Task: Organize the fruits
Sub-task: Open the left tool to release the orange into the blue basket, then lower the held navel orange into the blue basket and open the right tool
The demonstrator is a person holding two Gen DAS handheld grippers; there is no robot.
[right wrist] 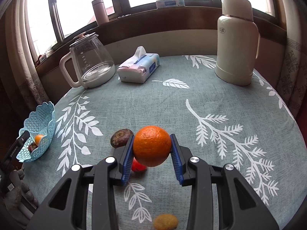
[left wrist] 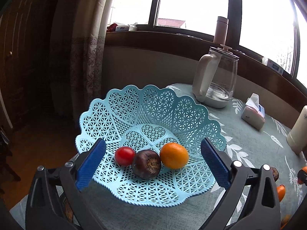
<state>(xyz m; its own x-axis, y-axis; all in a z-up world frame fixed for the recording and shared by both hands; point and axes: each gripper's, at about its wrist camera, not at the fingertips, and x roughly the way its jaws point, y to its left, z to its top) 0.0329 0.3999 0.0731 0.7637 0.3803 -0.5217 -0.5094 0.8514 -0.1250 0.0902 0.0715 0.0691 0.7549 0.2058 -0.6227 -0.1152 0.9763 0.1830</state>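
Right wrist view: the right gripper [right wrist: 152, 149] holds an orange [right wrist: 152, 145] clamped between its 2 blue pads [right wrist: 128, 161], lifted clear of the leaf-print tablecloth [right wrist: 172, 105]. Just behind the left pad lies a dark brown fruit [right wrist: 120, 137] on the cloth, and under the orange a red fruit [right wrist: 138, 166] is partly hidden by the pad. A yellow-orange fruit [right wrist: 166, 221] sits near the bottom edge. Far left, the light blue lattice basket [right wrist: 46, 115] stands at the table's rim. At the back stand a glass kettle [right wrist: 90, 61], a tissue pack [right wrist: 139, 68] and a cream thermos [right wrist: 237, 42], all well apart from the gripper.

In the left wrist view, the left gripper [left wrist: 153, 164] is spread wide and holds nothing, its pads on either side of the basket [left wrist: 153, 103]. Inside lie 3 fruits in a row, touching: a red tomato [left wrist: 124, 155], a dark purple fruit [left wrist: 146, 163] and a small orange fruit [left wrist: 174, 155]. The kettle [left wrist: 218, 76] stands just behind the basket.
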